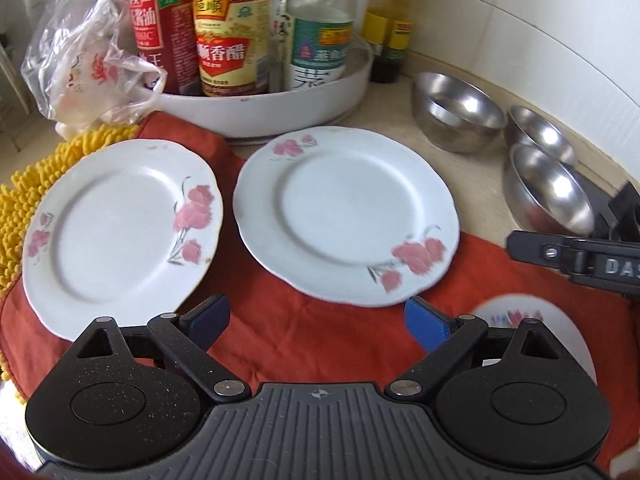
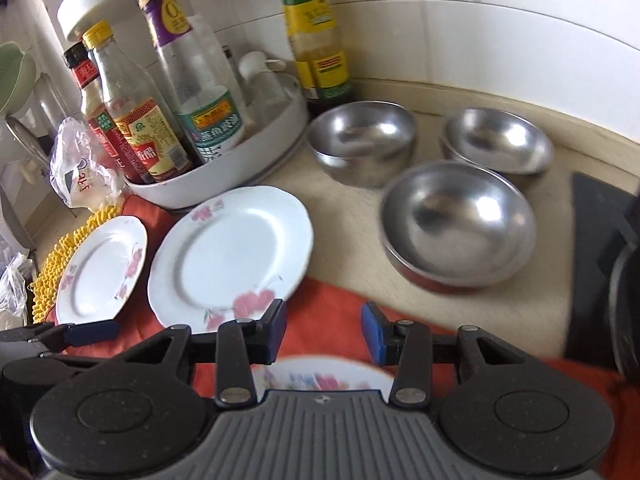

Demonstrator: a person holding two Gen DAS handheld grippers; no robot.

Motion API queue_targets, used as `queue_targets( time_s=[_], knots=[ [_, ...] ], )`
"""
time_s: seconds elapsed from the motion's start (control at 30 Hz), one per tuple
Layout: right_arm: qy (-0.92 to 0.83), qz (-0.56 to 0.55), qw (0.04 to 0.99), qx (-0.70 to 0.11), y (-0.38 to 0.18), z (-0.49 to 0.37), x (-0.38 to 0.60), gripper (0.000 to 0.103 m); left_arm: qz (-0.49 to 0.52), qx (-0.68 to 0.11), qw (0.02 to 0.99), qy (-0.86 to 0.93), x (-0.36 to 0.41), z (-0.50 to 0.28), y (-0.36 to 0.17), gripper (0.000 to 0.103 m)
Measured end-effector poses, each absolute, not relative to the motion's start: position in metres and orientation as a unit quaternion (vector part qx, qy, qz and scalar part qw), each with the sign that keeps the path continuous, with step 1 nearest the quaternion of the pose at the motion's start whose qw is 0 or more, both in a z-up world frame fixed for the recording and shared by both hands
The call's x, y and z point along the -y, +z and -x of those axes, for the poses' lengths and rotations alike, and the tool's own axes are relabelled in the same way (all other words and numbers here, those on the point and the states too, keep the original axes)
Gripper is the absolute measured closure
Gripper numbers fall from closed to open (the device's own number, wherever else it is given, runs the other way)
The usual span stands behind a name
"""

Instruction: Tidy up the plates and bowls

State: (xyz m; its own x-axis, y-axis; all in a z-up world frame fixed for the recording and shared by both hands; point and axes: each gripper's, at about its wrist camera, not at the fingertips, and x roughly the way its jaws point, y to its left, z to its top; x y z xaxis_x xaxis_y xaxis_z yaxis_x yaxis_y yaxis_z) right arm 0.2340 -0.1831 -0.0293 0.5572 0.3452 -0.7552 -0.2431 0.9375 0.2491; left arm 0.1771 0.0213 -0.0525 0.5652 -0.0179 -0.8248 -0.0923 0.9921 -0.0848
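Two white plates with pink flowers lie on a red cloth: a left plate and a right plate. A third patterned plate lies nearer, partly hidden by the grippers. Three steel bowls stand on the beige counter: a far left one, a far right one and a near one. My left gripper is open and empty above the cloth, in front of the plates. My right gripper is open and empty over the third plate.
A white turntable tray holds several sauce bottles behind the plates. A plastic bag and a yellow mop cloth lie at the left. A dark-based bottle stands by the tiled wall. A black object sits at the right.
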Motion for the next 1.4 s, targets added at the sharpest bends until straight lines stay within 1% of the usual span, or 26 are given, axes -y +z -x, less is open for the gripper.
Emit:
queue_targets(
  time_s=[0.33, 0.57, 0.63, 0.77, 0.83, 0.9, 1.3, 1.4],
  knots=[
    [0.184, -0.046, 0.870, -0.456, -0.054, -0.299, 0.156, 0.060, 0.118, -0.484, 0.867, 0.019, -0.026, -0.208, -0.071, 0.006],
    [0.191, -0.053, 0.873, -0.446, -0.055, -0.316, 0.153, 0.058, 0.122, -0.476, 0.871, 0.021, -0.028, -0.223, -0.075, 0.002],
    [0.194, -0.036, 0.871, -0.449, -0.057, -0.324, 0.146, 0.058, 0.119, -0.477, 0.871, 0.023, -0.028, -0.228, -0.076, 0.001],
    [0.213, -0.053, 0.851, -0.478, -0.063, -0.341, 0.140, 0.057, 0.115, -0.473, 0.873, 0.031, -0.029, -0.236, -0.076, 0.001],
    [0.227, -0.064, 0.837, -0.494, -0.067, -0.346, 0.138, 0.053, 0.115, -0.470, 0.875, 0.031, -0.031, -0.238, -0.077, 0.001],
    [0.226, -0.065, 0.836, -0.496, -0.067, -0.346, 0.137, 0.051, 0.110, -0.470, 0.875, 0.033, -0.030, -0.239, -0.076, 0.001],
    [0.260, -0.048, 0.805, -0.530, -0.054, -0.301, 0.150, 0.051, 0.114, -0.488, 0.865, 0.011, -0.034, -0.203, -0.070, 0.002],
    [0.254, -0.059, 0.814, -0.519, -0.056, -0.309, 0.151, 0.052, 0.118, -0.484, 0.867, 0.004, -0.039, -0.202, -0.071, 0.002]
  ],
)
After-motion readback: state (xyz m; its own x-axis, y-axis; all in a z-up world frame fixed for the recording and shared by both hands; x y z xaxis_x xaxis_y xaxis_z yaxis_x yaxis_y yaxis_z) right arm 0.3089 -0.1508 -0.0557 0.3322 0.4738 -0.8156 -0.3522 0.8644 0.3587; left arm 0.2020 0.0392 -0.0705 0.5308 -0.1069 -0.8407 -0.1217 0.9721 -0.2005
